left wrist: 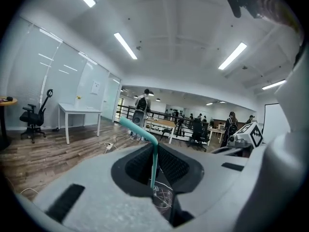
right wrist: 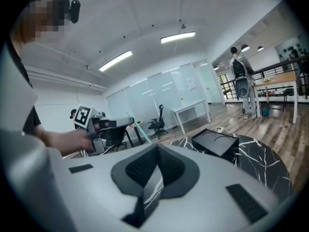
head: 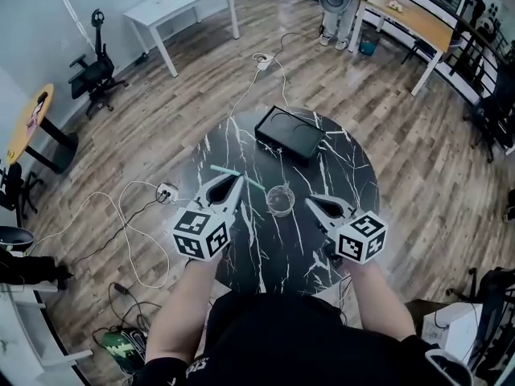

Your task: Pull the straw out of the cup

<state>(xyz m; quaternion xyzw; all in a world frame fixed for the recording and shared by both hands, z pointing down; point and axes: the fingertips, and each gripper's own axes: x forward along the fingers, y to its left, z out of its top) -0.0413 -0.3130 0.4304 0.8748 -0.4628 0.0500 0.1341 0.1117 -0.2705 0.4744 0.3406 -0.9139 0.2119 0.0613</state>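
A teal bent straw (head: pixel 240 177) is pinched between the jaws of my left gripper (head: pixel 238 182), lifted above the black marble table (head: pixel 354 167). In the left gripper view the straw (left wrist: pixel 154 162) runs upright between the pads, with its bent top leaning left. Its lower end hangs right over the clear cup (left wrist: pixel 162 196). The cup (head: pixel 280 199) stands at the table's middle, just right of the straw's low end. To the right of the cup my right gripper (head: pixel 311 202) hovers with its tips together and nothing in them (right wrist: pixel 156 147). The right gripper view also catches the straw (right wrist: pixel 144 132).
A black tray (head: pixel 290 132) lies on the far side of the table (right wrist: pixel 263 161). White cables and a power strip (head: pixel 166 191) trail over the wooden floor at the left. Desks, office chairs and people stand farther off.
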